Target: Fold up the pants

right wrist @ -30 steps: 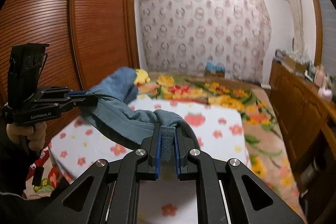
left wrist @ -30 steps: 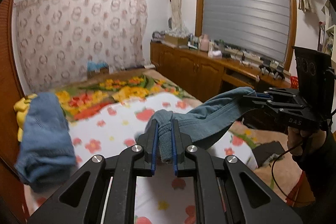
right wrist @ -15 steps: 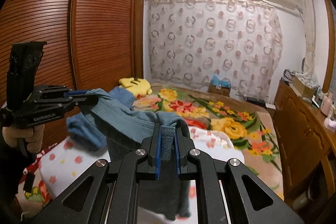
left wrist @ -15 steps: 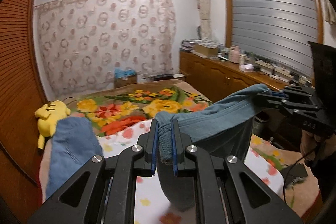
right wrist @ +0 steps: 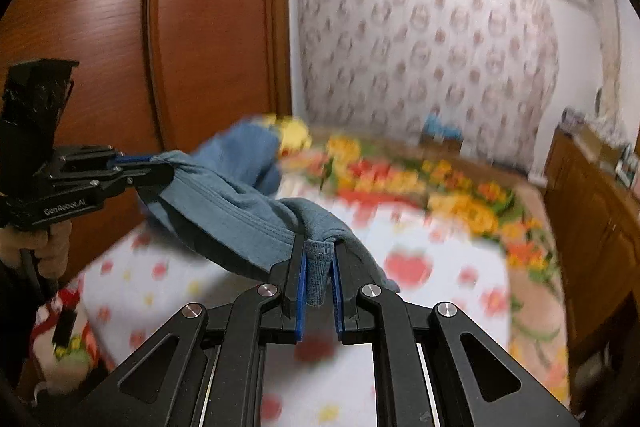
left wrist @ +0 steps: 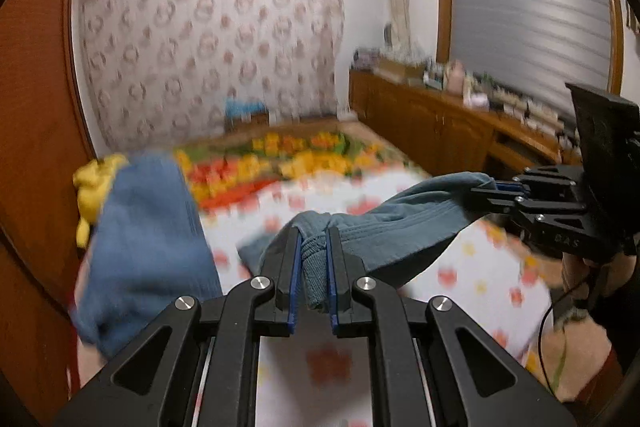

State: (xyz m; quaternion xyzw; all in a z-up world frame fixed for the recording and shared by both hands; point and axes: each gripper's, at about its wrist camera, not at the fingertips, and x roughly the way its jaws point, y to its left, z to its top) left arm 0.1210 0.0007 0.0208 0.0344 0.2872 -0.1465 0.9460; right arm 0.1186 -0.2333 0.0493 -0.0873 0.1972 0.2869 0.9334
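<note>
Blue pads of the left gripper (left wrist: 313, 259) press close together on a bunched fold of teal-blue cloth, the edge of the pants (left wrist: 404, 227), which fills the narrow gap between the jaws and hangs a little below them. From this pinch the waistband stretches rightward, off the bed, to the right gripper (left wrist: 486, 189), whose jaws are likewise clamped narrow on the other end of the same edge. In the right wrist view the picture mirrors this: the right gripper (right wrist: 319, 275) holds a small ribbed tab of the pants (right wrist: 224, 211) between its blue pads, the cloth draping over the jaw tips and running leftward in a taut band to the left gripper (right wrist: 160, 165), gripped by a hand (right wrist: 44, 247) at the frame's edge. Below the band the rest of the garment sags; how far it reaches down is hidden behind the gripper bodies.

Beyond the stretched cloth lies a bed (left wrist: 472, 267) with a white sheet printed with red and yellow flowers, and further back a bright floral blanket (left wrist: 280, 163). A second blue garment (left wrist: 148, 235) is heaped at the bed's left side, with a yellow plush toy (left wrist: 94, 183) just behind it. A wooden wardrobe (right wrist: 200, 35) stands beside the bed, a patterned curtain (left wrist: 208, 51) covers the far wall, and a wooden cabinet (left wrist: 432, 131) runs under the shuttered window (left wrist: 528, 7). The surroundings are blurred.
</note>
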